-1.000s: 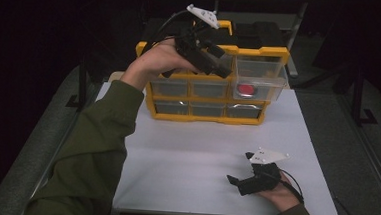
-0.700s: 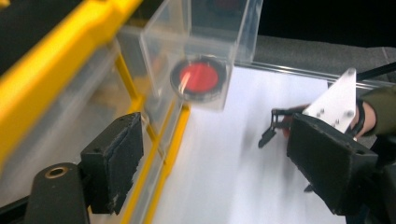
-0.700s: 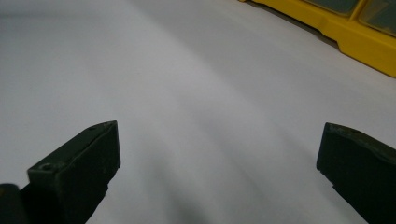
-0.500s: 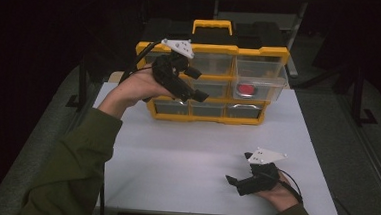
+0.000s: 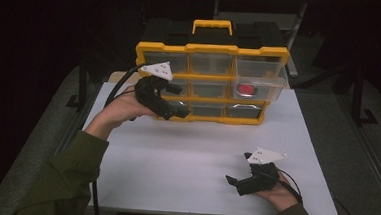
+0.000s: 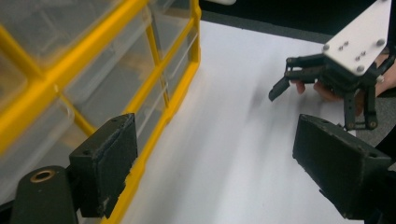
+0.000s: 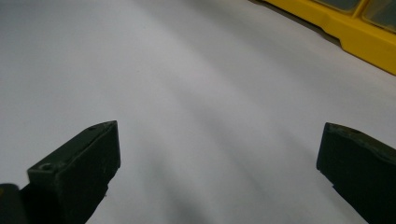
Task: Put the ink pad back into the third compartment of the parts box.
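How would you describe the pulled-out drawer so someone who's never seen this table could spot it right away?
Find the yellow-framed drawer cabinet with the yellow carry handle, standing at the far edge of the white table. Go to its right-hand column, middle row: that clear plastic drawer sticks out toward the person. Unlike the drawers around it, it holds a small red object.

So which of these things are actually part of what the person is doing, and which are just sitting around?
Part of the job:
- left gripper, jaws open and just been opening, nothing between them
- yellow drawer cabinet
- pulled-out drawer holding a red thing

Just there:
- right gripper, open, resting on the white table
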Available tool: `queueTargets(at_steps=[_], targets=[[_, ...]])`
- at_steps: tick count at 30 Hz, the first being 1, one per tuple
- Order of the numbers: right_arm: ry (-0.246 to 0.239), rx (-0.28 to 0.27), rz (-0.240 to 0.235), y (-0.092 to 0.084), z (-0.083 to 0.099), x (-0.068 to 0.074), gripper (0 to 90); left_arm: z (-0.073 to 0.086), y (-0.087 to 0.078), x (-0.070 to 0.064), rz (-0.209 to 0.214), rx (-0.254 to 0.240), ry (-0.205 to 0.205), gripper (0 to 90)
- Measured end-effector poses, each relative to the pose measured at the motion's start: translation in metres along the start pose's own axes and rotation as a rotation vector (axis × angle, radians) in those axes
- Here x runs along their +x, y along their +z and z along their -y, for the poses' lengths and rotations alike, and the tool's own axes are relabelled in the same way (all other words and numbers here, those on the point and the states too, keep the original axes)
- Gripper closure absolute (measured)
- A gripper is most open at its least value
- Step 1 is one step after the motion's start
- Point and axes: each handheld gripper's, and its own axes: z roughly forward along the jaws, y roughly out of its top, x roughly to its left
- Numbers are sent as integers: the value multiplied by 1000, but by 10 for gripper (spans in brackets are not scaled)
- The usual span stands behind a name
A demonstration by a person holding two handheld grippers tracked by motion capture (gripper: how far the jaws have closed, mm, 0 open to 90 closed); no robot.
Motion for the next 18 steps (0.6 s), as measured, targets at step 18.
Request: queueTargets(at_steps=[18], targets=[[-4, 3, -1, 0, 0, 0, 0, 75, 0, -19, -79, -8, -39, 110]])
